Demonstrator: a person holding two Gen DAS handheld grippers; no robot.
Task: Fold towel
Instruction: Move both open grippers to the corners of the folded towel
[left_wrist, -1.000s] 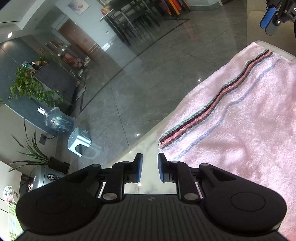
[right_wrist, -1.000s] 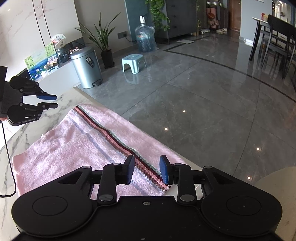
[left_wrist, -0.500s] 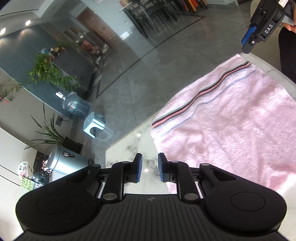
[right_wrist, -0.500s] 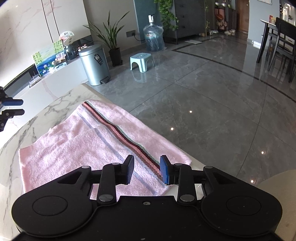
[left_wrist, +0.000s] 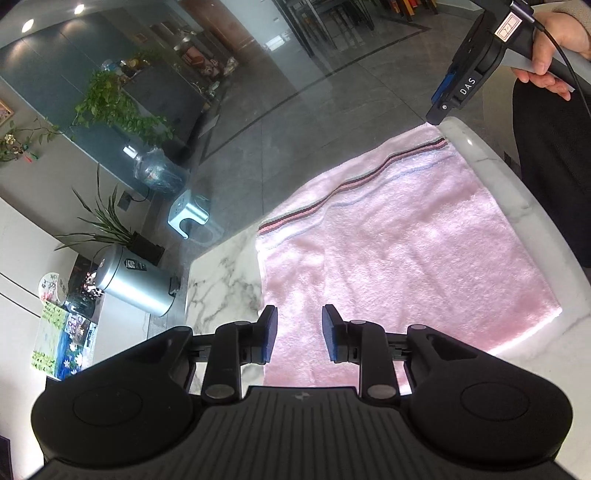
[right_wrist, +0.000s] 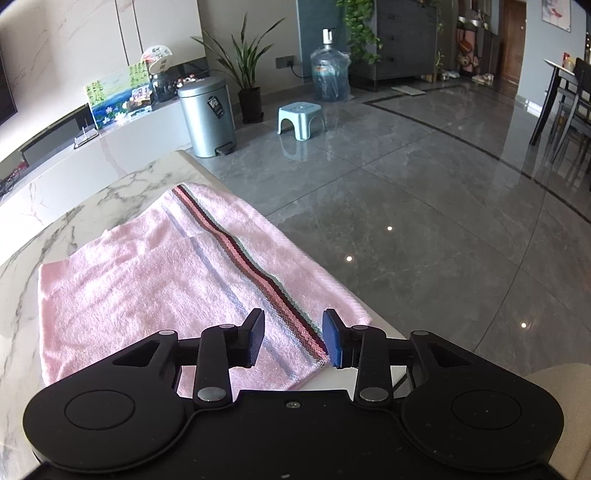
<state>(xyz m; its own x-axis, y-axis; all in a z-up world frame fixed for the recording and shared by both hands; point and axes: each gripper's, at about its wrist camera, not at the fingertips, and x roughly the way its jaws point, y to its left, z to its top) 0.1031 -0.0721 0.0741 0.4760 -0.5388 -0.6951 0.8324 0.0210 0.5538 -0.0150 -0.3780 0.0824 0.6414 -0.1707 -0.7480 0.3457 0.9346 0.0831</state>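
Observation:
A pink towel (left_wrist: 399, 251) with a dark striped band lies flat on a white marble table (left_wrist: 221, 280); it also shows in the right wrist view (right_wrist: 155, 280). My left gripper (left_wrist: 299, 338) is open and empty, hovering over the towel's near left edge. My right gripper (right_wrist: 293, 341) is open and empty over the striped band (right_wrist: 258, 269) near the towel's corner. The right gripper also shows in the left wrist view (left_wrist: 448, 99), held above the far striped corner.
The table edge runs along the striped side, with grey tiled floor beyond. On the floor stand a silver bin (right_wrist: 208, 116), a small stool (right_wrist: 301, 120) and a water bottle (right_wrist: 330, 75). A dark-clothed person (left_wrist: 554, 155) stands at the right.
My left gripper has pulled back along the towel's left edge and opened wider, so more towel shows. My right gripper has stayed over the striped corner.

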